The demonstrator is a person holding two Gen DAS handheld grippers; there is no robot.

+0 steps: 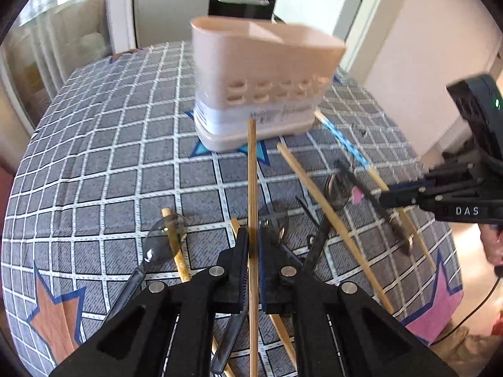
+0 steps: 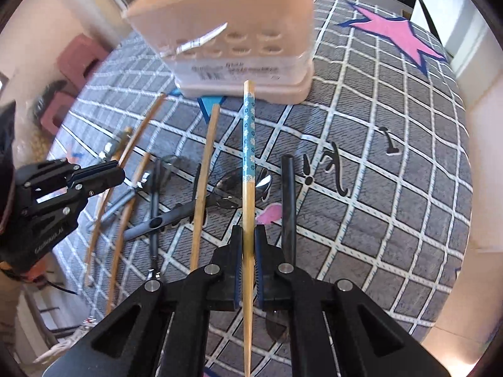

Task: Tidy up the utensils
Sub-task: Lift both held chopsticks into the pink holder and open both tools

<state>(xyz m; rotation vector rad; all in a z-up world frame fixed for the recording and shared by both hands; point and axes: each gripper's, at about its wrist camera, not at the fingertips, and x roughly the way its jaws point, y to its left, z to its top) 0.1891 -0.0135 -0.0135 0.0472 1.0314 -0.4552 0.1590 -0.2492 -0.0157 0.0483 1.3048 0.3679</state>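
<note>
My left gripper [image 1: 251, 245] is shut on a plain bamboo chopstick [image 1: 252, 172] that points toward the beige utensil holder [image 1: 264, 72] at the table's middle. My right gripper [image 2: 248, 242] is shut on a blue-patterned chopstick [image 2: 249, 132] that points at the holder [image 2: 239, 25] too. In the left wrist view the right gripper [image 1: 389, 198] shows at the right; in the right wrist view the left gripper [image 2: 116, 172] shows at the left. Loose chopsticks [image 1: 327, 213], dark-handled spoons [image 2: 242, 185] and other utensils lie on the cloth.
The round table carries a grey checked cloth [image 1: 110, 157] with star patches [image 2: 396, 34]. A clear spoon [image 1: 160, 242] and a black stick [image 2: 288, 201] lie near the grippers. Kitchen cabinets [image 1: 176, 6] stand beyond the table.
</note>
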